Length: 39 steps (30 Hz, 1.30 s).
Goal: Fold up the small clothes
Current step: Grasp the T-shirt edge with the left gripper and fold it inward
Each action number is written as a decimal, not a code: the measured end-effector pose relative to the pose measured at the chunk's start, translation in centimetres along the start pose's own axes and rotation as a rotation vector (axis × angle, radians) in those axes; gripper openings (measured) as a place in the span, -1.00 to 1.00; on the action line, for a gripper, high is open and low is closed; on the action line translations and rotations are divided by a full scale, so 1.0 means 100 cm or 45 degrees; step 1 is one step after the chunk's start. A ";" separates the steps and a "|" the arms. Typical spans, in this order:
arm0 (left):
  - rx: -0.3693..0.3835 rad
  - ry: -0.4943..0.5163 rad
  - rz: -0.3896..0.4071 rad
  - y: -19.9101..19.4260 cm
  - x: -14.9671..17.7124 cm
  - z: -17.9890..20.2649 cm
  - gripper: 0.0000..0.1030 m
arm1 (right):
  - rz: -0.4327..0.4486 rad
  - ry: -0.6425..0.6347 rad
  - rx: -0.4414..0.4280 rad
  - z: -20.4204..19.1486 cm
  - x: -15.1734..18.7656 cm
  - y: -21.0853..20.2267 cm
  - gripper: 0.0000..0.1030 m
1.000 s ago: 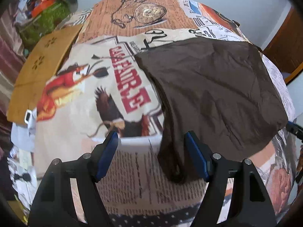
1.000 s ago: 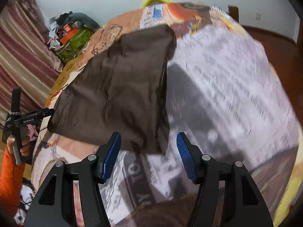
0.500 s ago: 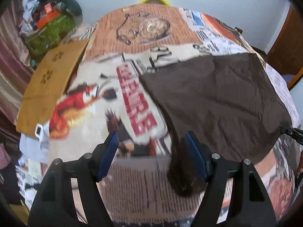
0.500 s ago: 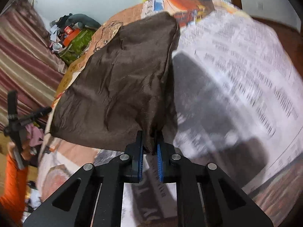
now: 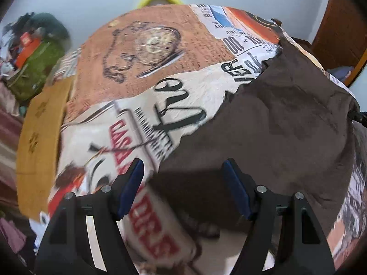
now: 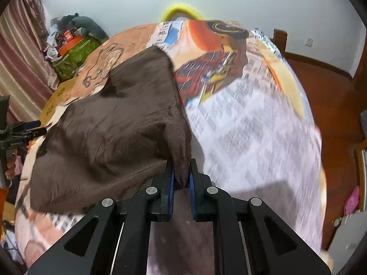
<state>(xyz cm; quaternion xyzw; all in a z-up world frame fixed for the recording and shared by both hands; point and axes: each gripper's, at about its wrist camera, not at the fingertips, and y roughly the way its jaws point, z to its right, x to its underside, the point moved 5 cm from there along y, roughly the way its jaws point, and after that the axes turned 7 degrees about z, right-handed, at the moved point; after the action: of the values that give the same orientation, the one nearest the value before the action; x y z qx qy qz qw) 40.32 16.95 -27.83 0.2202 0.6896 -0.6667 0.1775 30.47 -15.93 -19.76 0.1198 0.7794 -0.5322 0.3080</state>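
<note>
A brown cloth (image 5: 275,123) lies spread on a bed covered by a newspaper-print sheet (image 5: 142,78). My left gripper (image 5: 183,183) is open, its blue pads on either side of the cloth's near left edge, just above it. My right gripper (image 6: 181,178) is shut on the near right corner of the brown cloth (image 6: 110,133) and lifts that corner off the sheet (image 6: 252,137), so the cloth tents up toward the jaws. The left gripper shows at the left edge of the right wrist view (image 6: 20,133).
A yellow-brown cushion (image 5: 39,142) lies at the bed's left edge. A green bag with clutter (image 5: 34,64) stands beyond it by striped curtains. A yellow rim (image 6: 181,11) shows past the bed's far end. Wooden floor (image 6: 330,87) lies to the right.
My right gripper closed on the cloth's near right corner and has lifted it. My left gripper has moved forward and right over the cloth's near left edge, still open.
</note>
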 end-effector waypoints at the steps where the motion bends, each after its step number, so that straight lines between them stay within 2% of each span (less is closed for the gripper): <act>1: 0.012 -0.007 -0.005 0.011 -0.004 0.000 0.39 | 0.004 -0.002 0.016 0.004 -0.004 0.005 -0.81; 3: 0.065 -0.045 -0.020 0.028 -0.009 0.001 0.39 | 0.007 -0.005 0.039 0.010 -0.007 0.012 -0.81; 6: 0.213 -0.141 -0.038 0.044 -0.013 0.004 0.39 | 0.021 -0.004 0.066 0.018 -0.014 0.019 -0.81; 7: 0.261 -0.151 -0.032 0.045 -0.015 0.007 0.25 | 0.031 0.002 0.075 0.019 -0.017 0.021 -0.81; 8: 0.288 -0.151 -0.028 0.045 -0.015 0.010 -0.01 | 0.044 -0.001 0.091 0.021 -0.024 0.022 -0.80; 9: 0.319 -0.151 -0.033 0.045 -0.015 0.015 -0.12 | 0.053 -0.014 0.110 0.020 -0.027 0.022 -0.79; 11: 0.332 -0.154 -0.038 0.044 -0.015 0.023 -0.47 | 0.059 -0.026 0.125 0.018 -0.031 0.021 -0.73; 12: 0.325 -0.150 -0.038 0.042 -0.016 0.025 -0.55 | 0.063 -0.018 0.124 0.017 -0.032 0.019 -0.73; 13: 0.305 -0.144 -0.036 0.040 -0.016 0.027 -0.72 | 0.070 -0.007 0.124 0.016 -0.033 0.016 -0.73; 14: 0.291 -0.141 -0.036 0.039 -0.015 0.028 -0.76 | 0.085 -0.004 0.129 0.016 -0.033 0.012 -0.71; 19: 0.228 -0.163 -0.028 0.015 0.001 0.023 -0.81 | 0.117 -0.028 0.117 0.007 -0.022 -0.011 -0.41; 28: 0.145 -0.215 -0.124 -0.043 0.078 0.031 -0.83 | 0.077 -0.053 0.007 -0.027 0.003 -0.035 -0.24; 30: 0.156 -0.221 -0.132 -0.056 0.093 0.037 -0.83 | 0.066 -0.056 -0.022 -0.038 0.008 -0.039 -0.21; 33: 0.180 -0.198 -0.080 -0.081 0.110 0.049 -0.84 | 0.054 -0.064 -0.067 -0.054 0.018 -0.047 -0.09; 35: 0.219 -0.220 -0.072 -0.093 0.120 0.055 -0.84 | 0.041 -0.087 -0.084 -0.064 0.025 -0.051 0.07; 39: 0.276 -0.246 -0.092 -0.101 0.135 0.070 -0.84 | 0.004 -0.138 -0.091 -0.079 0.041 -0.056 0.10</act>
<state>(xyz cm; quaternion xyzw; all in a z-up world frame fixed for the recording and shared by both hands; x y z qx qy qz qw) 23.15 10.78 -26.94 0.1481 0.6007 -0.7613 0.1941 21.58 -11.67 -16.12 0.0810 0.7799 -0.5095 0.3544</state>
